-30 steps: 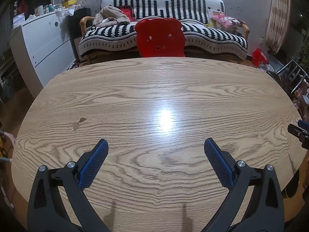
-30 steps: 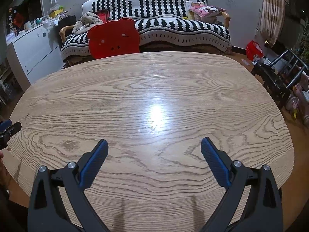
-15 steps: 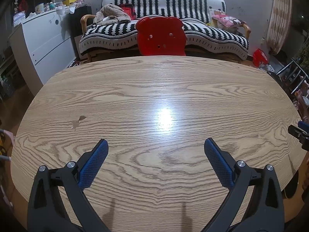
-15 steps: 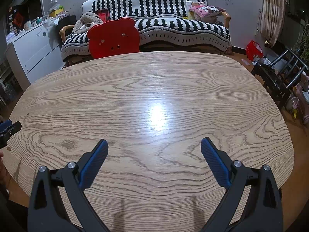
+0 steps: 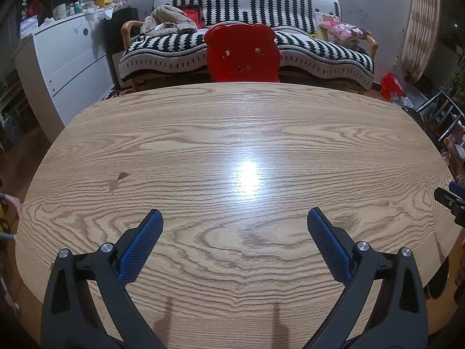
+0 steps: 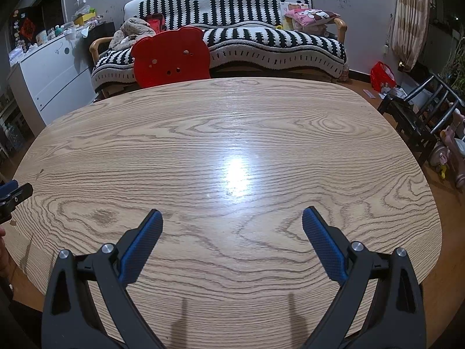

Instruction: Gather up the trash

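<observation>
My left gripper (image 5: 234, 218) hangs open over the near part of an oval wooden table (image 5: 232, 133), nothing between its blue pads. My right gripper (image 6: 232, 218) is open too, above the same table (image 6: 221, 133), and holds nothing. Each gripper shows at the edge of the other's view: the right gripper's tip (image 5: 450, 200) at far right, the left gripper's tip (image 6: 13, 193) at far left. No loose trash shows on the tabletop; only a small brown mark (image 5: 117, 179) lies on its left side.
A red bear-shaped chair back (image 5: 242, 53) stands at the table's far edge, before a black-and-white striped sofa (image 5: 247, 26). A white cabinet (image 5: 66, 58) is at left. A black chair (image 6: 418, 110), a red bag (image 6: 383, 76) and toys sit on the floor at right.
The left wrist view has tilted slightly, so the sofa and chair sit a little higher in frame. Both grippers stay open over the table.
</observation>
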